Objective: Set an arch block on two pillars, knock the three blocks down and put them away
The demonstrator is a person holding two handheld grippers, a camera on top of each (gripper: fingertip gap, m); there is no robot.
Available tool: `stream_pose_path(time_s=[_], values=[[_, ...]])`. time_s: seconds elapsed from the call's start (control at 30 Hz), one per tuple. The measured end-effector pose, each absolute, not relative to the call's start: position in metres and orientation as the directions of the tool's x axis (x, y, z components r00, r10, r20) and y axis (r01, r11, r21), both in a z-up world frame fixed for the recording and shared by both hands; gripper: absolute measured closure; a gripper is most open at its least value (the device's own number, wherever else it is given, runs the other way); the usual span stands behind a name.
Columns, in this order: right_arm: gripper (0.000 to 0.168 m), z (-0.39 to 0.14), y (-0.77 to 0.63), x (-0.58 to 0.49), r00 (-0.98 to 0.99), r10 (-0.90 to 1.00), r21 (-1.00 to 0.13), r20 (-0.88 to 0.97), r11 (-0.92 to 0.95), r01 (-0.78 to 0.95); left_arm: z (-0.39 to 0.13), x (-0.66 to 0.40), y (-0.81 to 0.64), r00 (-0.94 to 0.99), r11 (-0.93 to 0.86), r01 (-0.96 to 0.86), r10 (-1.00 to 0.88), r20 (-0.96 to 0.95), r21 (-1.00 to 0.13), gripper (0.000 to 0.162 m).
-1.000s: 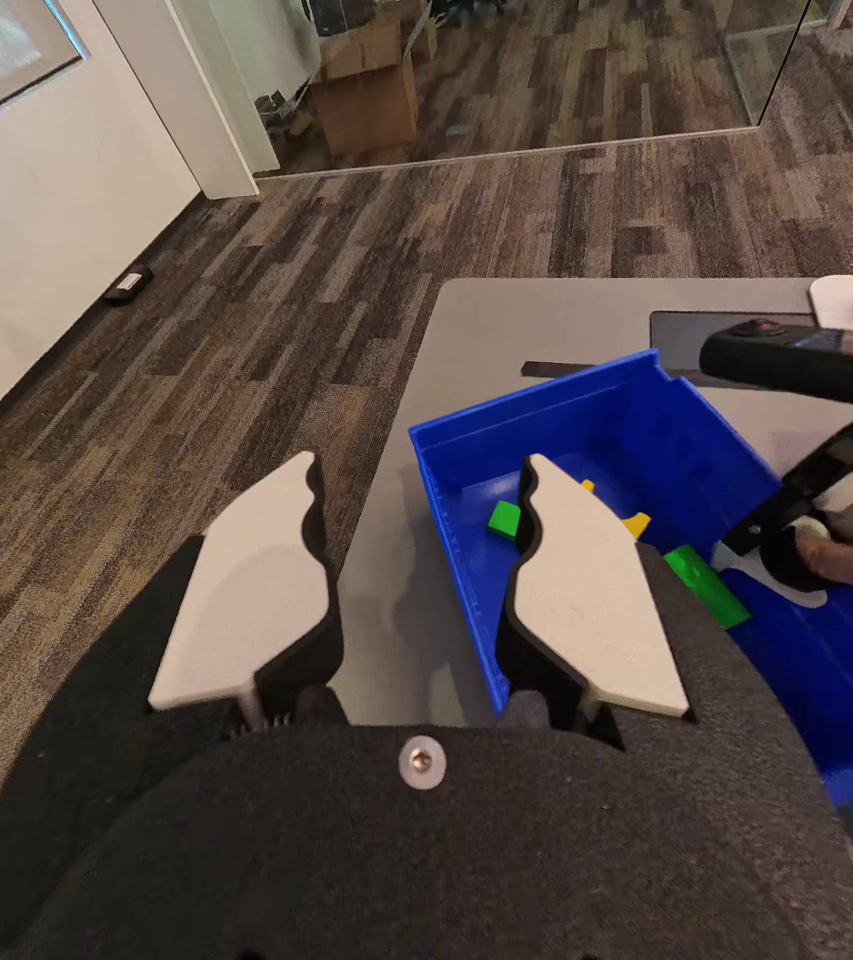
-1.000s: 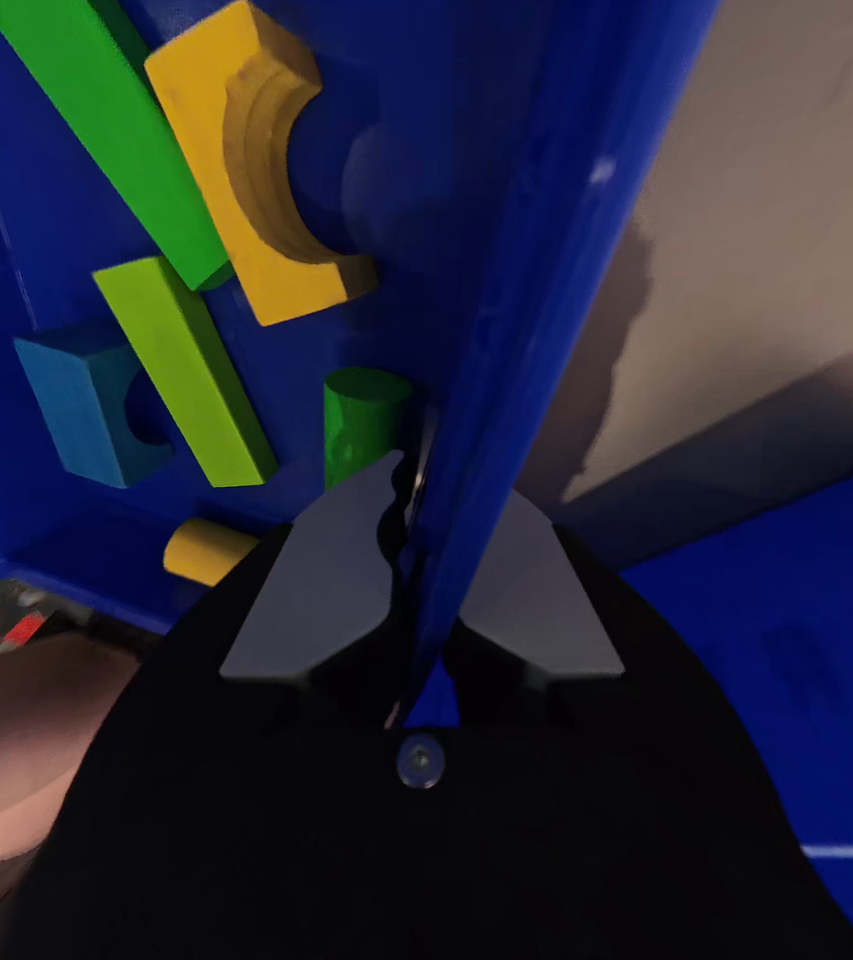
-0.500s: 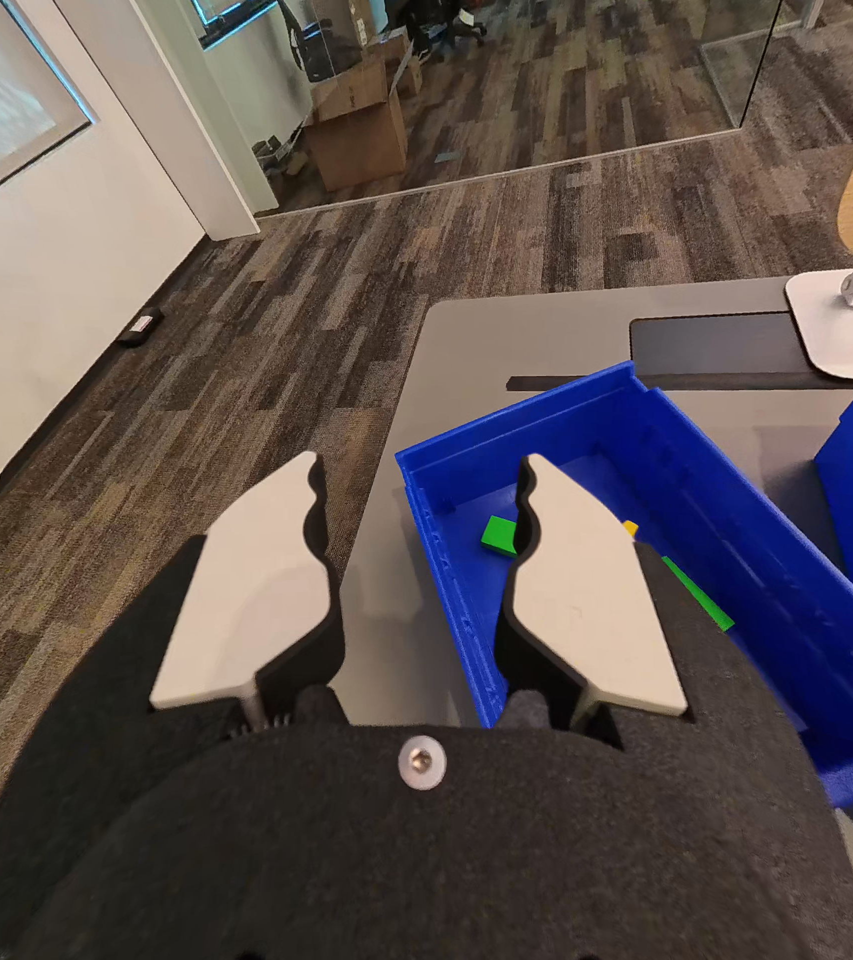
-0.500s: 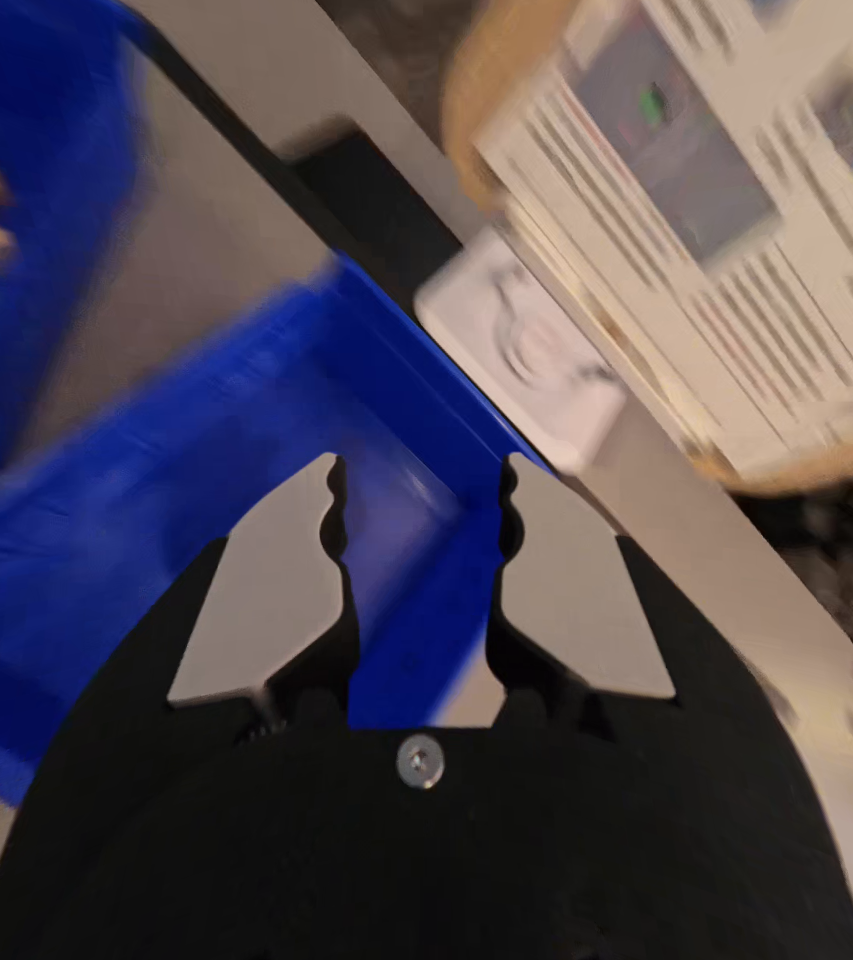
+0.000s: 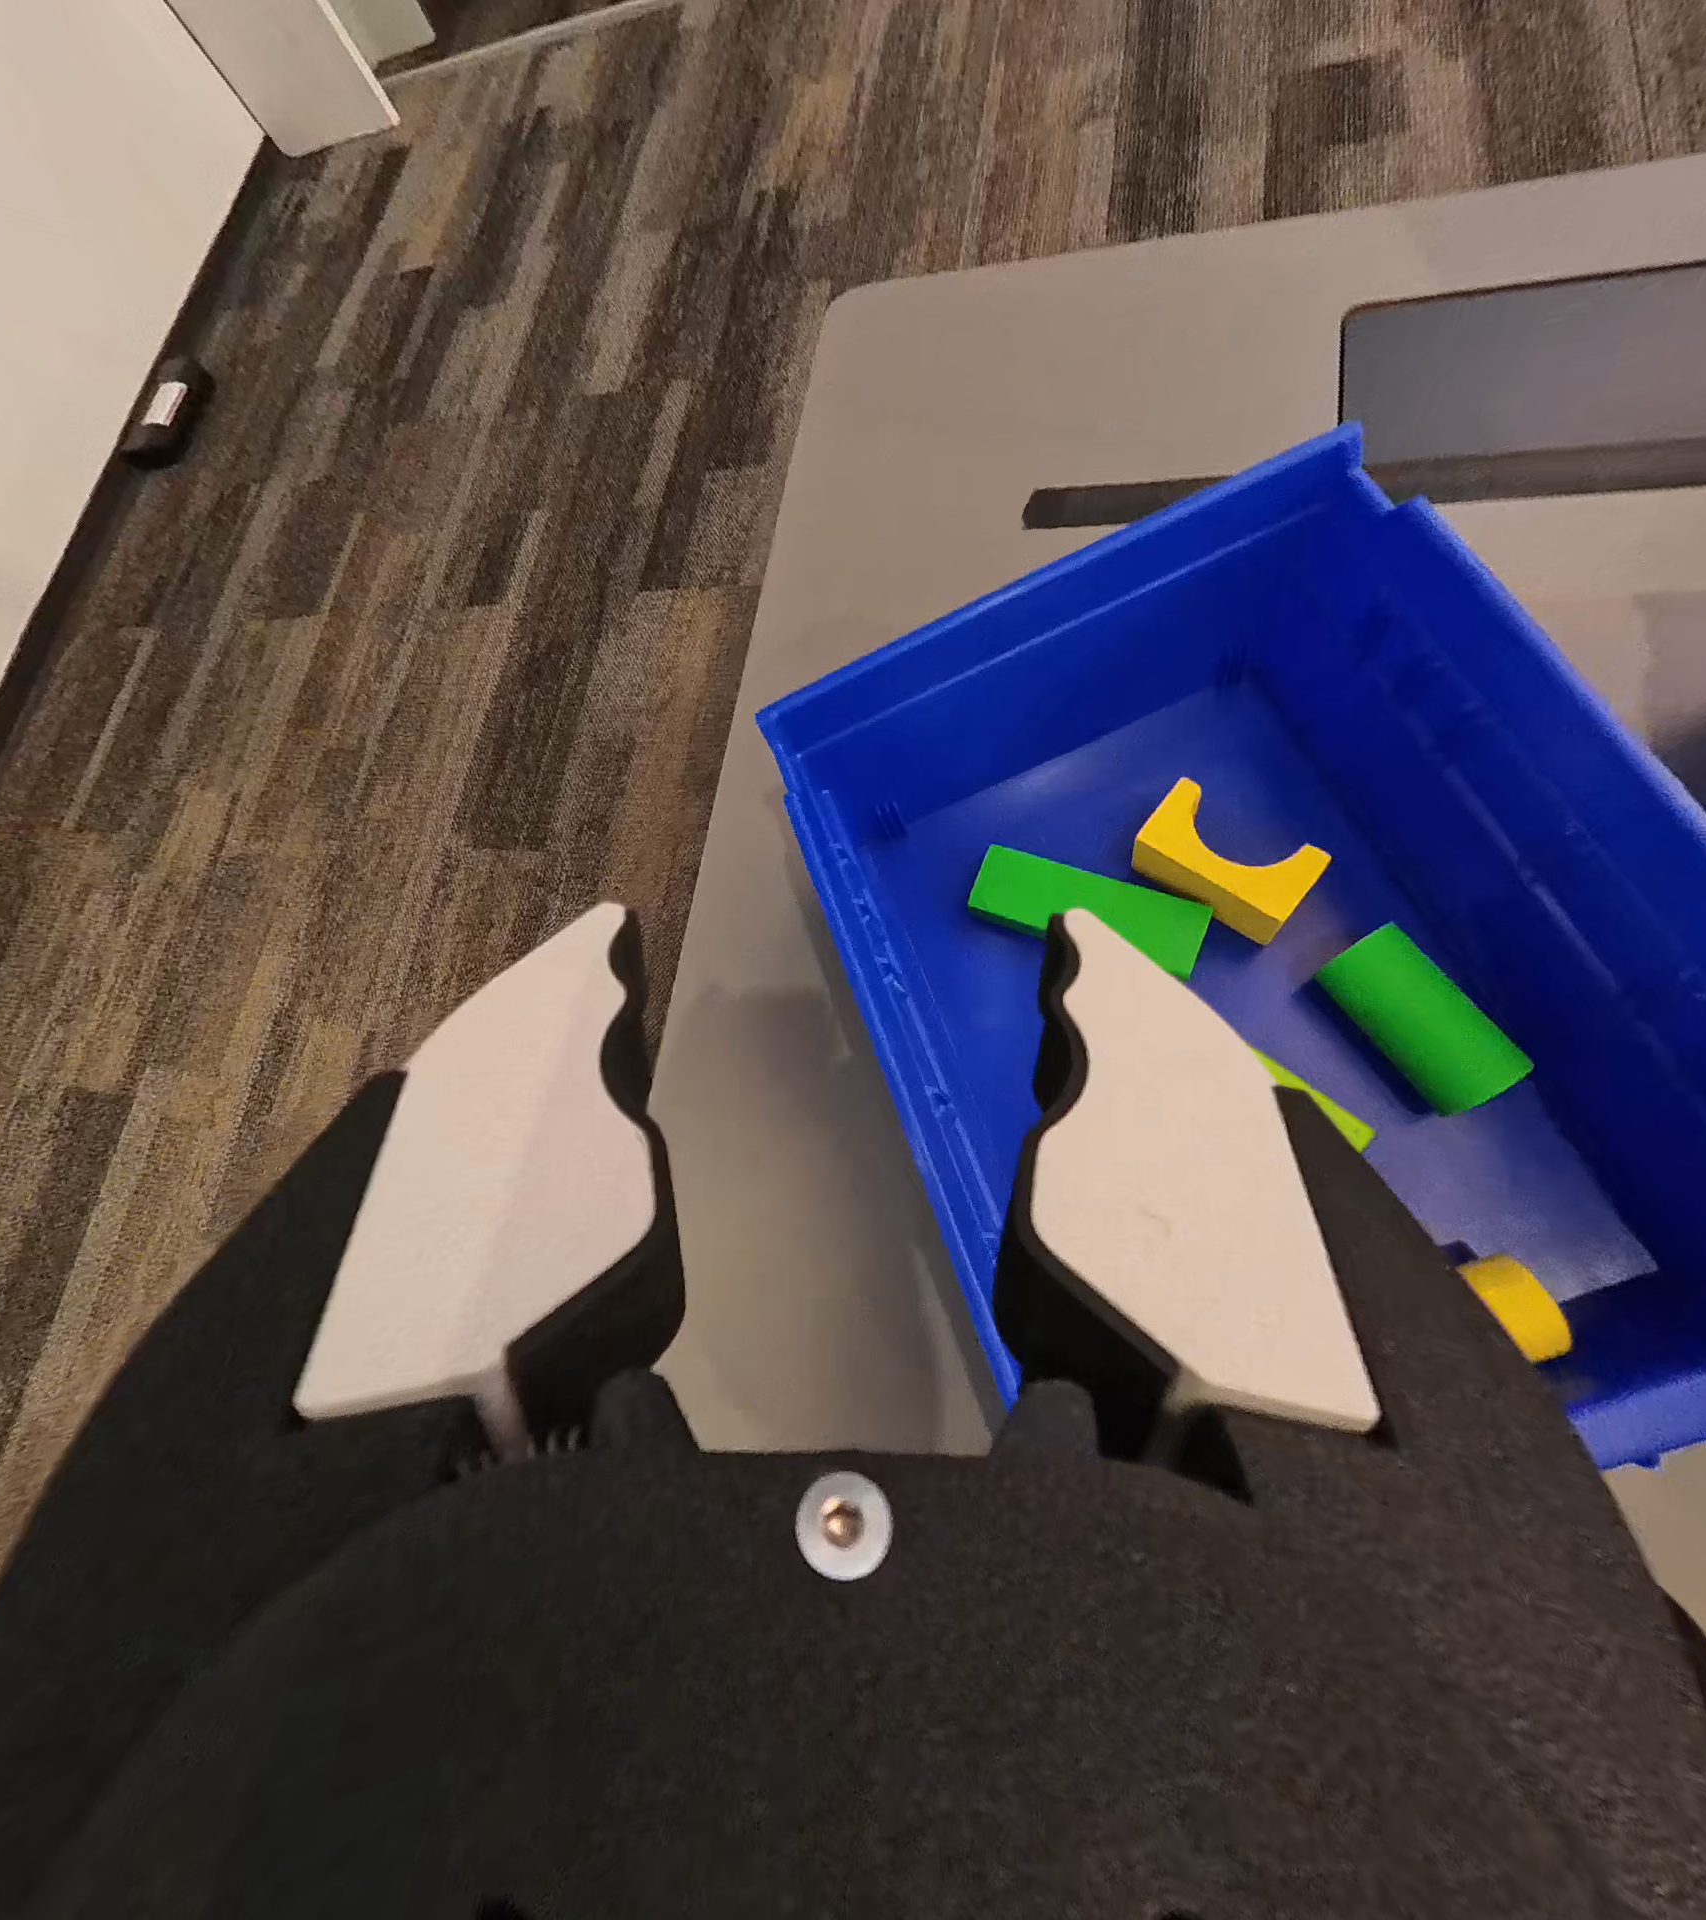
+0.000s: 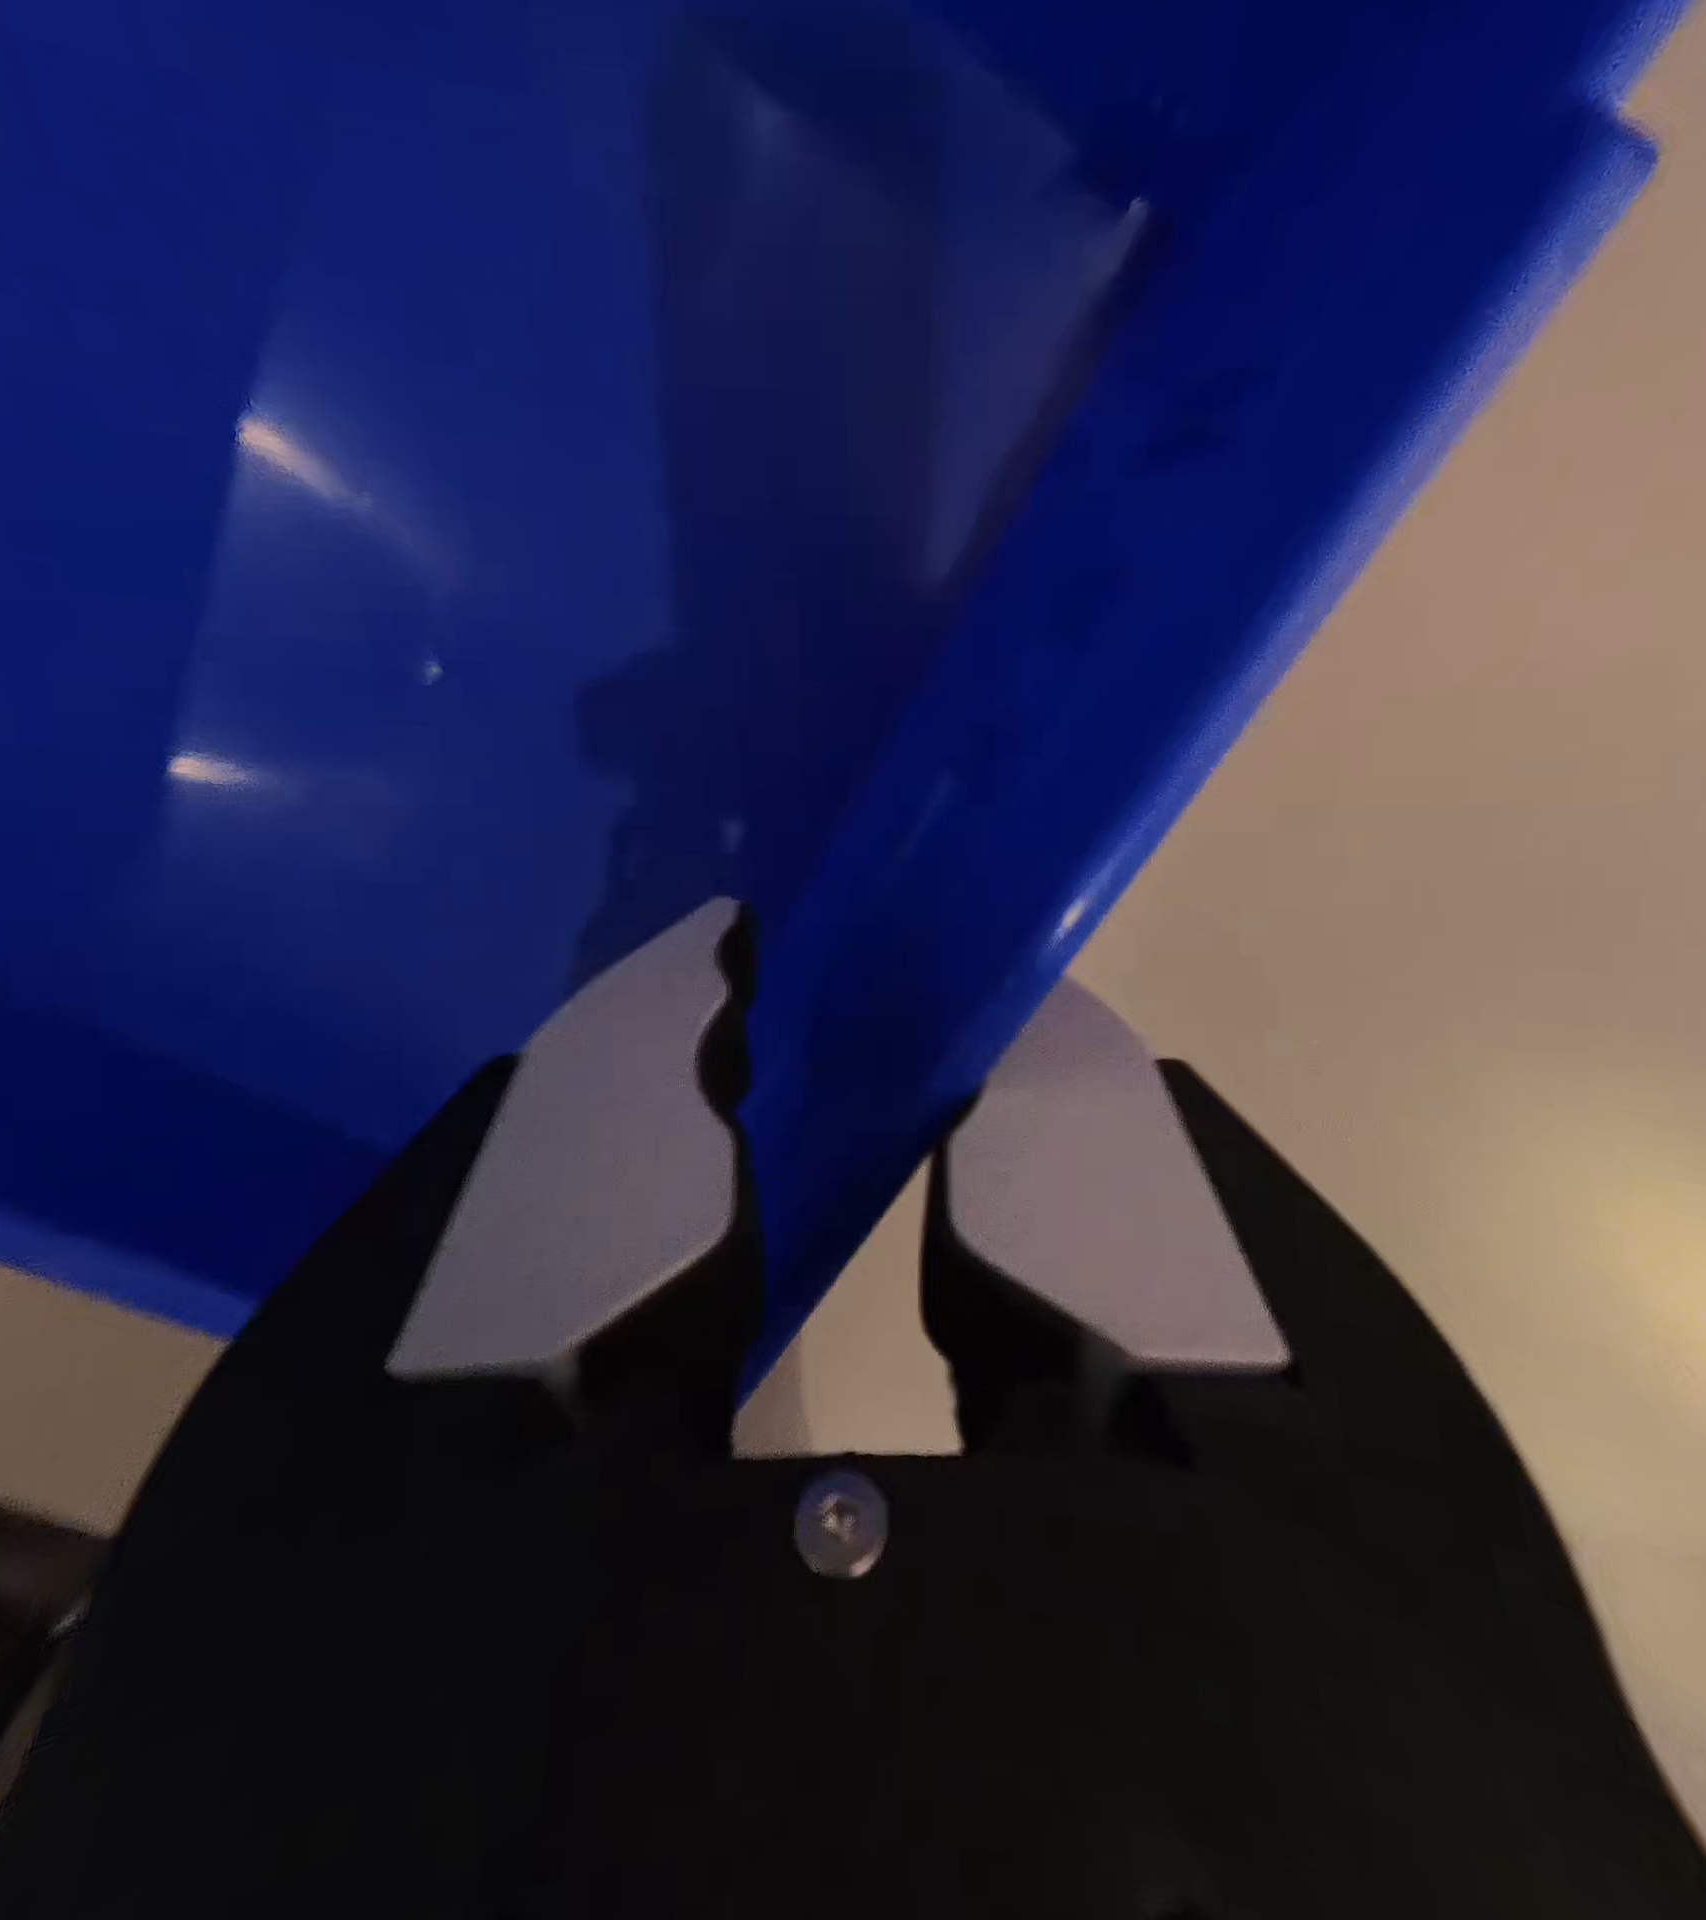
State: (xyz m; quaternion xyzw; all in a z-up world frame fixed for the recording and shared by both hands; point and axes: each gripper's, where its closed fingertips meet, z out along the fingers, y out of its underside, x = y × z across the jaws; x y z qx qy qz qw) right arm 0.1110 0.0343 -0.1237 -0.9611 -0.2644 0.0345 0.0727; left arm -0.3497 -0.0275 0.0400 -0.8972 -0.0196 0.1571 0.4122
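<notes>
Now that your right gripper (image 6: 854, 1060) has left the block bin and swung across to a second blue bin (image 6: 537, 540), its fingers straddle that bin's wall; whether they have clamped on it or only bracket it, you cannot tell from the blurred right wrist view. Your left gripper (image 5: 833, 940) hangs spread apart and empty over the table's (image 5: 1088, 353) left edge, and it now looks down more steeply into the blue block bin (image 5: 1088, 613) near that edge. Inside lie the yellow arch block (image 5: 1228, 868), a flat green block (image 5: 1057, 899), a green cylinder (image 5: 1420, 1023) and a yellow cylinder (image 5: 1514, 1304). Nothing is stacked yet, so the build appears unstarted; you seem to be rearranging bins first. No brand, label or readable writing shows anywhere.
</notes>
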Motion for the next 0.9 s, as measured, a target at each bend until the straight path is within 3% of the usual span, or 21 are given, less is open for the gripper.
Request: stream_pose_path(time_s=[0.03, 0.1, 0.6, 0.9], values=[[0.149, -0.122, 0.036, 0.113, 0.871, 0.487, -0.149, -0.065, -0.868, 0.474, 0.039, -0.350, -0.028, 0.947, -0.668, -0.099, 0.164, -0.276, -0.737, 0.089], [0.158, -0.123, 0.041, 0.124, 0.875, 0.474, -0.133, -0.101, -0.878, 0.460, 0.035, -0.350, -0.027, 0.947, -0.681, -0.100, 0.159, -0.279, -0.726, 0.089], [0.160, -0.125, 0.052, 0.360, 0.967, 0.243, -0.217, -0.074, -0.951, 0.222, 0.027, -0.300, -0.012, 0.935, -0.712, -0.247, 0.003, -0.355, -0.657, 0.089], [0.160, -0.126, 0.036, 0.480, 0.991, 0.099, -0.287, -0.092, -0.955, 0.069, 0.019, -0.293, -0.012, 0.934, -0.746, -0.239, -0.002, -0.357, -0.621, 0.089]])
